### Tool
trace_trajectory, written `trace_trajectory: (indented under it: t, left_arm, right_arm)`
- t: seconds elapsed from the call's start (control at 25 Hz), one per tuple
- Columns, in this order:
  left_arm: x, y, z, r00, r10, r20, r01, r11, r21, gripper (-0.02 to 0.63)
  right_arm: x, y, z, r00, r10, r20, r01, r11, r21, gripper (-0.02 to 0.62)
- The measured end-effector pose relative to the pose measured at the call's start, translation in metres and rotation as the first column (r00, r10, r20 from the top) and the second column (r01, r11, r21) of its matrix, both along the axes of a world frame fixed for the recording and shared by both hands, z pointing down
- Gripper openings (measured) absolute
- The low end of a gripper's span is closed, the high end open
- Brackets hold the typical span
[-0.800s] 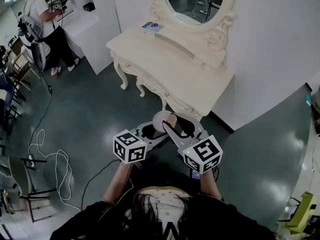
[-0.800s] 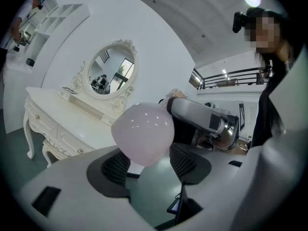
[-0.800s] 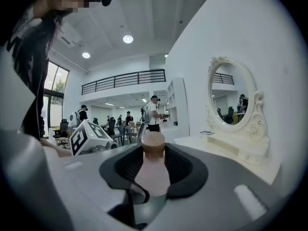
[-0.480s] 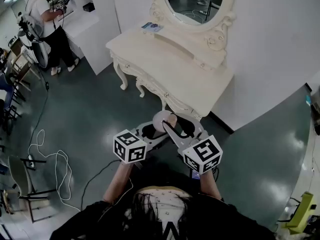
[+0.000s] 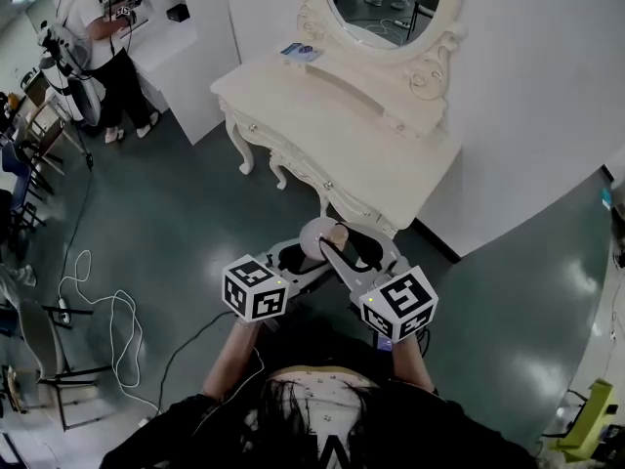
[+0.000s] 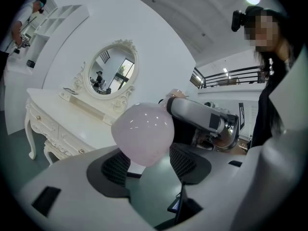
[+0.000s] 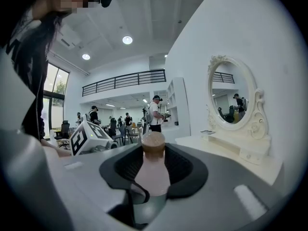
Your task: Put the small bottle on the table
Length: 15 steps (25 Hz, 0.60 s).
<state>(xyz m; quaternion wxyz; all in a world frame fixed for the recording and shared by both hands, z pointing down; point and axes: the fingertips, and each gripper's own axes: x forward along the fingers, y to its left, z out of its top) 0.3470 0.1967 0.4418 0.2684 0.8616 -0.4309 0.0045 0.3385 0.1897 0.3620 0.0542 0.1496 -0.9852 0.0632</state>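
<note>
The small bottle (image 5: 314, 234), pale pink with a round body and a brown cap, hangs over the green floor just short of the cream dressing table (image 5: 332, 125). My right gripper (image 5: 337, 244) is shut on it near the neck. In the right gripper view the bottle (image 7: 153, 172) stands between the pads, cap up. My left gripper (image 5: 293, 258) is open beside it, jaws wide. In the left gripper view the bottle's round body (image 6: 142, 131) sits just above and between the pads of the left gripper (image 6: 149, 163). The right gripper's finger (image 6: 197, 114) reaches in from the right.
An oval mirror (image 5: 381, 3) rises at the table's back and a small flat item (image 5: 300, 52) lies at its far left end. A white wall runs along the right. A person (image 5: 93, 57) stands at a white counter far left, with chairs and a white cable (image 5: 98, 311) on the floor.
</note>
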Motion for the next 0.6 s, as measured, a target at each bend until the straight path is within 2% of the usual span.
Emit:
trace_trajectory:
  t: [0.36, 0.6]
  left_arm:
    - [-0.004, -0.009, 0.006, 1.0, -0.02, -0.007, 0.02, 1.0, -0.02, 0.241]
    - [-0.02, -0.02, 0.006, 0.999, -0.037, -0.004, 0.037, 0.999, -0.029, 0.241]
  right_arm:
    - [-0.005, -0.01, 0.006, 1.0, -0.023, -0.005, 0.023, 1.0, -0.012, 0.149]
    - [-0.021, -0.022, 0.006, 0.999, -0.039, -0.001, 0.039, 0.999, -0.022, 0.149]
